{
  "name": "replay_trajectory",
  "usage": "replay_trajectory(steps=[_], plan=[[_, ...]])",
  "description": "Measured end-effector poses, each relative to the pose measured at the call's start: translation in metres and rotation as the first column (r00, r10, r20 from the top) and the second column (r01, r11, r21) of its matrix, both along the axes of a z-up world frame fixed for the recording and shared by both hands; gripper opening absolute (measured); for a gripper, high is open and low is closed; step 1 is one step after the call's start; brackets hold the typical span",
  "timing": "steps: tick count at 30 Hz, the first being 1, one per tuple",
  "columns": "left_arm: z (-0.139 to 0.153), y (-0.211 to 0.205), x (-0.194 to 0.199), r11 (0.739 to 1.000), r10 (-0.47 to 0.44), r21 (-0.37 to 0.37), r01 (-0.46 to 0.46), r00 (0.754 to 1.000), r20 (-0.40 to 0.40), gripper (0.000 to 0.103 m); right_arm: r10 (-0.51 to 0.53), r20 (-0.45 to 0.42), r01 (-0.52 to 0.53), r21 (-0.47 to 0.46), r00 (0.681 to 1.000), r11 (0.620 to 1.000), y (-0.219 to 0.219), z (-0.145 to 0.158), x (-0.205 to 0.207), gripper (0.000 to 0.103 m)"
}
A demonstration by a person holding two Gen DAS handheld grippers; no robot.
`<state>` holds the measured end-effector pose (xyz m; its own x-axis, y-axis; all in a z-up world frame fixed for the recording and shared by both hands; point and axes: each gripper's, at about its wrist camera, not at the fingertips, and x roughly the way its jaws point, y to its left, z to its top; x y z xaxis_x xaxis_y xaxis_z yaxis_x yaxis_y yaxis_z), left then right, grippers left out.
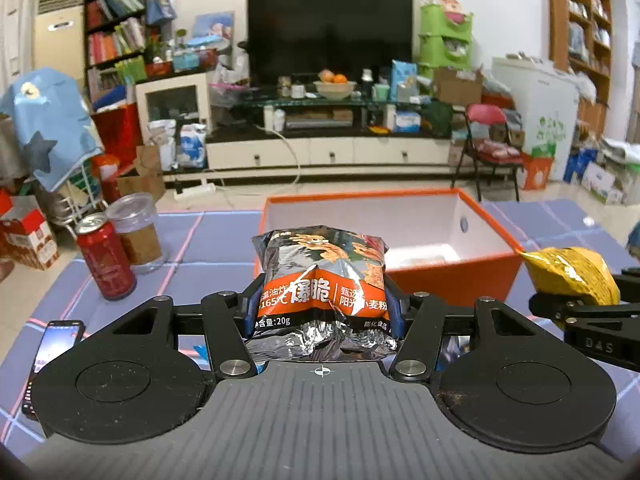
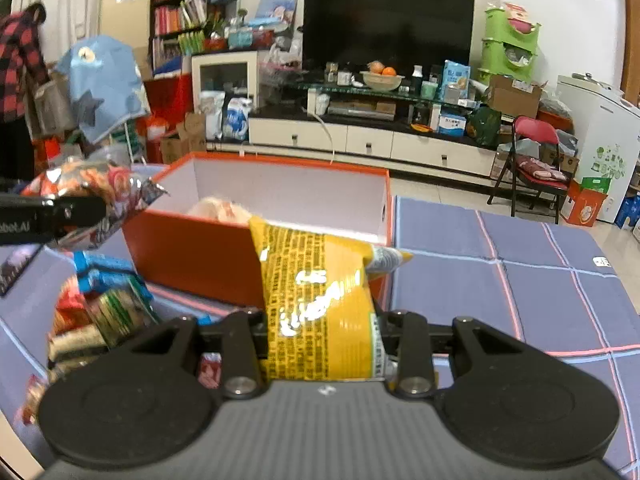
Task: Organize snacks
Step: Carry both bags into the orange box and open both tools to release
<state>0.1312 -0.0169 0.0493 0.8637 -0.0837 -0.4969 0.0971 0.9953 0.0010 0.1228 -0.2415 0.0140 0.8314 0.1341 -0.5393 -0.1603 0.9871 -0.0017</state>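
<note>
The box sits on the table at twelve o'clock. A can and cup stand at ten o'clock, a phone at eight. Loose snack packets lie left of the box.

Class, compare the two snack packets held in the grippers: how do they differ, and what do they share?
The silver packet is silver and orange with snack pictures; the yellow packet is plain yellow with small print. The silver packet sits in the left gripper, the yellow packet in the right gripper. Both are crinkly, sealed and near the orange box.
</note>
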Motion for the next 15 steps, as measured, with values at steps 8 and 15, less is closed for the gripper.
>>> replay_trajectory(steps=[8, 15], plan=[[0.034, -0.012, 0.044, 0.995, -0.009, -0.094, 0.016, 0.997, 0.072, 0.021, -0.041, 0.063, 0.03, 0.171, 0.997, 0.985, 0.0, 0.043, 0.055, 0.036], [0.005, -0.036, 0.103, 0.999, 0.009, -0.054, -0.008, 1.0, 0.018, 0.021, -0.05, 0.014, 0.046, 0.183, 0.999, 0.982, 0.011, 0.02, 0.108, 0.036]])
